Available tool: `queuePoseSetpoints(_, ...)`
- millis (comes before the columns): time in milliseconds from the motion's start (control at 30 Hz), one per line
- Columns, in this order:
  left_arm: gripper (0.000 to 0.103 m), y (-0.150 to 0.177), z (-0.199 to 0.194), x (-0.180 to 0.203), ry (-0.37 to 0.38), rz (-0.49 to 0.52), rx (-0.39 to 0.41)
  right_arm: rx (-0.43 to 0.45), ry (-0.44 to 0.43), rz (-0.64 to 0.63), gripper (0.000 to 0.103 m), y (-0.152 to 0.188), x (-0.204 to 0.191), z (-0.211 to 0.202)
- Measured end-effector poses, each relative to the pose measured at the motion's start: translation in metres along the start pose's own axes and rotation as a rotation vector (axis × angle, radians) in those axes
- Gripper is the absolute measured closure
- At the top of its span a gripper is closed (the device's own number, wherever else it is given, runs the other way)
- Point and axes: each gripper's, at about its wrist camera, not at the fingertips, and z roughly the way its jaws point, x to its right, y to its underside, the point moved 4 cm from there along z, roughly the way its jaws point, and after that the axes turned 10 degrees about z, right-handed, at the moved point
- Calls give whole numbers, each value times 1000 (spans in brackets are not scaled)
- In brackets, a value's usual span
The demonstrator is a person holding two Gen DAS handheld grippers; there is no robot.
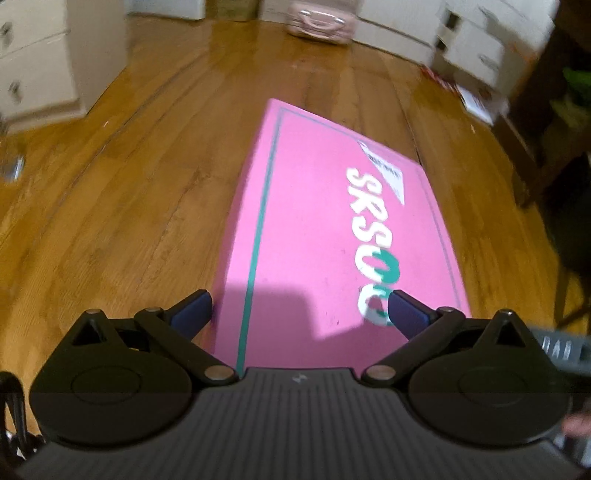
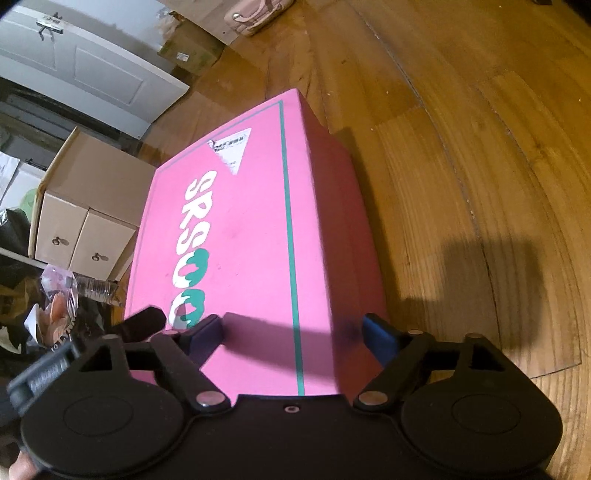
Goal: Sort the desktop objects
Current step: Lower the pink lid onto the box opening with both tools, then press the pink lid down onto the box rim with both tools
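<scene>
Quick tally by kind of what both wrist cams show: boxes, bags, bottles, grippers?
Pink box: 1
Brown cardboard box: 1
Pink bag: 1
Clear plastic bottle: 1
Grippers: 2, left gripper and right gripper, both open over the pink box's near end
Total: 6

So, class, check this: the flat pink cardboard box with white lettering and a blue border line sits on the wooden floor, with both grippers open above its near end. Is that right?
Not quite: the border line on the pink cardboard box is green, not blue, as the right wrist view shows. The rest stands: it sits on the wooden floor, with the left gripper and right gripper open above its near end.
</scene>
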Motion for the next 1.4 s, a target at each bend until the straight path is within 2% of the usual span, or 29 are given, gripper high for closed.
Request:
queuePoseSetpoints(167, 1, -17, 2, 11, -7, 133, -2, -26, 0, 15, 11, -4, -1, 5)
queuePoseSetpoints(300, 1, -26, 6, 2, 57, 180, -31, -11, 26, -35, 16, -3, -8, -2)
queuePoseSetpoints(367, 1, -28, 7, -8, 84, 125, -48, -6, 35, -34, 16, -3, -9, -2)
queuePoseSetpoints(467, 1, -29, 5, -15, 123, 80, -28, -1, 36, -21, 15, -3, -10, -2)
queuePoseSetpoints(767, 1, -22, 12, -17, 117, 71, -47, 9, 3, 2, 11, -9, -1, 5)
queuePoseSetpoints(900, 1, -17, 22, -20, 141, 52, -70, 23, 2, 15, 16, -10, 0, 1)
queuePoseSetpoints(1200, 1, -15, 20, -19, 141, 43, -55, 52, 44, -68, 18, -7, -16, -10)
queuePoseSetpoints(1400, 1, -12, 26, -20, 144, 15, -76, 74, 96, -136, 18, -3, -25, -11)
